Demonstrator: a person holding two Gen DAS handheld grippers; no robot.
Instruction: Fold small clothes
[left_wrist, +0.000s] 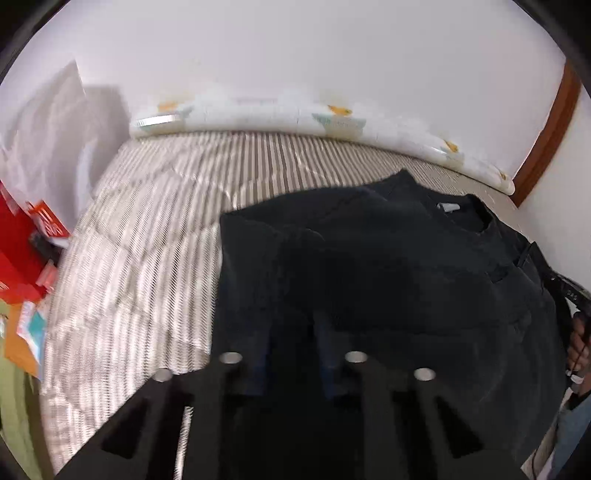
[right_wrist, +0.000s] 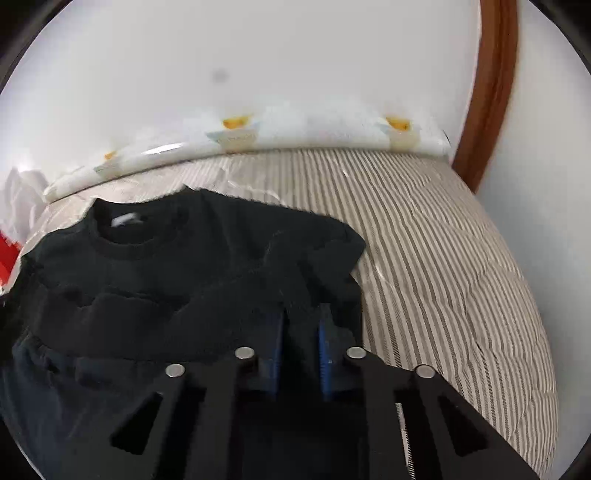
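A small black T-shirt (left_wrist: 388, 258) lies on the striped bed cover (left_wrist: 147, 240), its collar with a white label toward the far wall. Its lower part is lifted and folded toward the collar. My left gripper (left_wrist: 291, 332) is shut on the shirt's lower left edge, with fabric between the blue pads. In the right wrist view the same shirt (right_wrist: 166, 266) fills the left half. My right gripper (right_wrist: 301, 325) is shut on the shirt's lower right edge, with fabric bunched between its blue pads (right_wrist: 327, 343).
A long white bolster (left_wrist: 332, 122) with yellow prints lies along the wall behind the bed; it also shows in the right wrist view (right_wrist: 240, 140). Red and orange packages (left_wrist: 26, 251) sit at the left. A brown wooden frame (right_wrist: 487, 92) stands at the right.
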